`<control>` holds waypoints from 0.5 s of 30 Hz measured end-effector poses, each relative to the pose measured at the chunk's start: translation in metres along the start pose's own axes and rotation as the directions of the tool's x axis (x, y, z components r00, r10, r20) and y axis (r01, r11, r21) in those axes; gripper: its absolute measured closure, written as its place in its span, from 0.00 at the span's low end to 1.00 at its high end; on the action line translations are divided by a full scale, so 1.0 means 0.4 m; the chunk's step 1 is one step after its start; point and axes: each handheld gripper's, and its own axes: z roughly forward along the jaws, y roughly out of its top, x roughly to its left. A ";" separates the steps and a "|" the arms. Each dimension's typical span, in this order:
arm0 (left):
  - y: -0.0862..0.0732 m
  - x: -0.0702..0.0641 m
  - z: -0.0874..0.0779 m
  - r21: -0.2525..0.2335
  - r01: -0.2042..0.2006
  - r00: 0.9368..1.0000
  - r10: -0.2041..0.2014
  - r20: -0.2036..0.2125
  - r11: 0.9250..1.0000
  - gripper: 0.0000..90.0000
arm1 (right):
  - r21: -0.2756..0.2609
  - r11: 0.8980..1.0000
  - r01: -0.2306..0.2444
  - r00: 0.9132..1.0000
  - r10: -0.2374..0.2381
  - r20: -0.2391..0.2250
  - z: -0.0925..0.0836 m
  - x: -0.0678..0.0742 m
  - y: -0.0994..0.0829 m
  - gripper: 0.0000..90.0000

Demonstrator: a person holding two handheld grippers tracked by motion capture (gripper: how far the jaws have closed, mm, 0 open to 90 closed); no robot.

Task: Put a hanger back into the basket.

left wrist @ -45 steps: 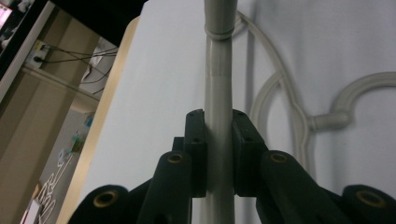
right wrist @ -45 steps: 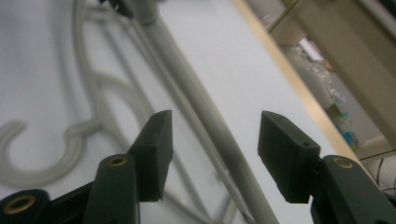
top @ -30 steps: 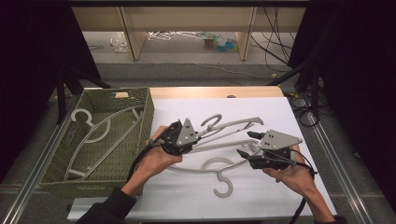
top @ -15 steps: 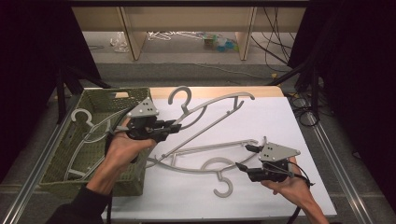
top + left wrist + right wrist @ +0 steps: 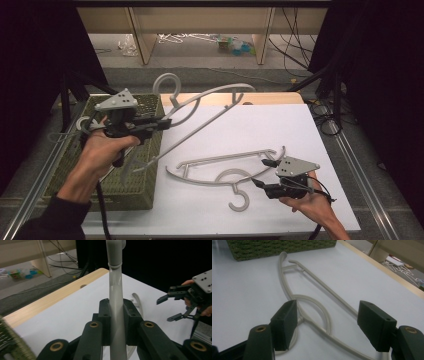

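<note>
Your left claw (image 5: 162, 121) is clamped on the arm of a grey hanger (image 5: 210, 107), which you hold in the air above the near edge of the green woven basket (image 5: 145, 150); in the left gripper view that arm (image 5: 115, 305) runs upright between the two black pads, pressed from both sides. Your right claw (image 5: 262, 173) hangs with its jaws apart just above the second hanger (image 5: 225, 170), which lies flat on the white bench (image 5: 300, 130); the right gripper view shows its hook curve (image 5: 317, 302) between the spread pads, untouched. Another hanger (image 5: 82, 124) lies inside the basket, partly behind your left hand (image 5: 100, 150). The left gripper view also catches your right claw (image 5: 172, 306) farther off, against the dark. Beyond the bench's wooden far edge is grey floor with cables, loose hangers and pale furniture legs, and black curtains on either side.
</note>
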 end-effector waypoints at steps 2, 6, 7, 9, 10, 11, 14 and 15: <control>-0.004 0.025 -0.017 -0.005 0.012 1.000 -0.012 -0.025 1.000 0.88 | 0.005 1.000 -0.002 1.000 0.002 -0.003 0.002 0.000 -0.003 0.37; -0.018 0.074 -0.049 -0.009 0.028 0.997 -0.028 -0.078 1.000 0.88 | 0.004 1.000 -0.004 1.000 0.004 0.002 0.002 0.000 -0.004 0.37; -0.023 0.086 -0.057 -0.009 0.032 0.995 -0.032 -0.089 0.999 0.88 | 0.010 1.000 -0.003 1.000 0.003 0.001 -0.003 -0.001 -0.004 0.37; -0.033 0.107 -0.068 -0.012 0.039 0.993 -0.040 -0.113 0.999 0.88 | 0.010 1.000 -0.003 1.000 0.003 0.003 -0.004 -0.002 -0.004 0.37; -0.039 0.121 -0.076 -0.010 0.046 0.991 -0.047 -0.128 0.999 0.88 | 0.002 1.000 -0.002 1.000 0.002 0.007 -0.004 -0.002 -0.005 0.37; -0.044 0.131 -0.081 -0.011 0.048 0.989 -0.049 -0.137 0.999 0.88 | 0.002 1.000 -0.002 1.000 0.002 0.007 -0.004 -0.002 -0.005 0.37; -0.068 0.178 -0.108 -0.025 0.062 0.982 -0.065 -0.179 0.998 0.88 | 0.001 1.000 -0.002 1.000 0.002 0.007 -0.005 -0.002 -0.006 0.37; -0.068 0.178 -0.108 -0.025 0.062 0.982 -0.065 -0.179 0.998 0.88 | 0.001 1.000 -0.002 1.000 0.002 0.007 -0.005 -0.002 -0.006 0.37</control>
